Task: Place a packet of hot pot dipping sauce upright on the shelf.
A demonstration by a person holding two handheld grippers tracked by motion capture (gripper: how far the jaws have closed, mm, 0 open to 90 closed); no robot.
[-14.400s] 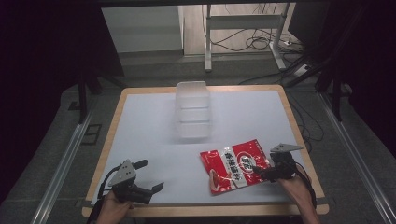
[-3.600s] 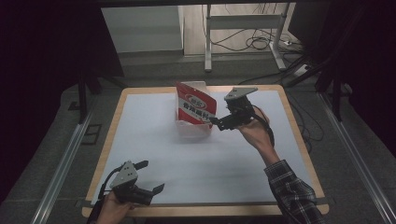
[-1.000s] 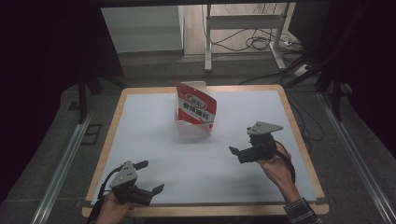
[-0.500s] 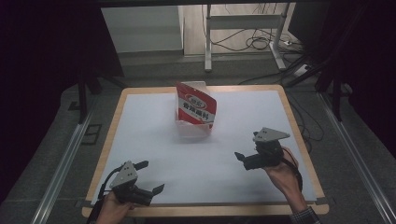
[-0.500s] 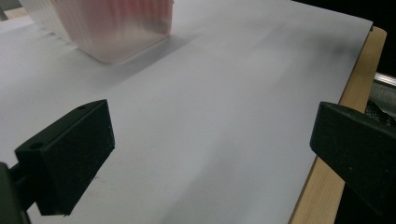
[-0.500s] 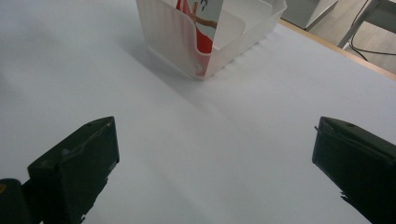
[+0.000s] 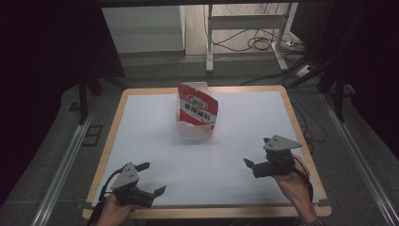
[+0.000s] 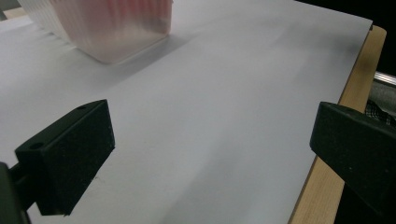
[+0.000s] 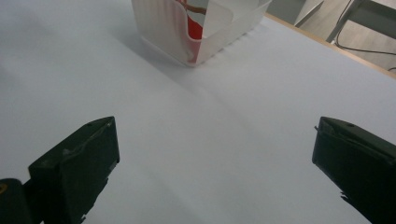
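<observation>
**Right gripper pulls back, packet left in the container**

Back toward the person's edge comes the right gripper (image 7: 250, 165), jaws spread and empty. Well ahead of its fingertips, the red snack packet (image 7: 198, 108) stands tilted inside the clear plastic container (image 7: 195, 131). Near the front edge of the table (image 7: 291, 113), the left gripper (image 7: 153, 179) rests with jaws wide apart, the container far beyond them.

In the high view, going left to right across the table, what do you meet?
Left gripper at the near left, open → red snack bag standing in the clear plastic container at the far middle → right gripper at the near right, open.
</observation>
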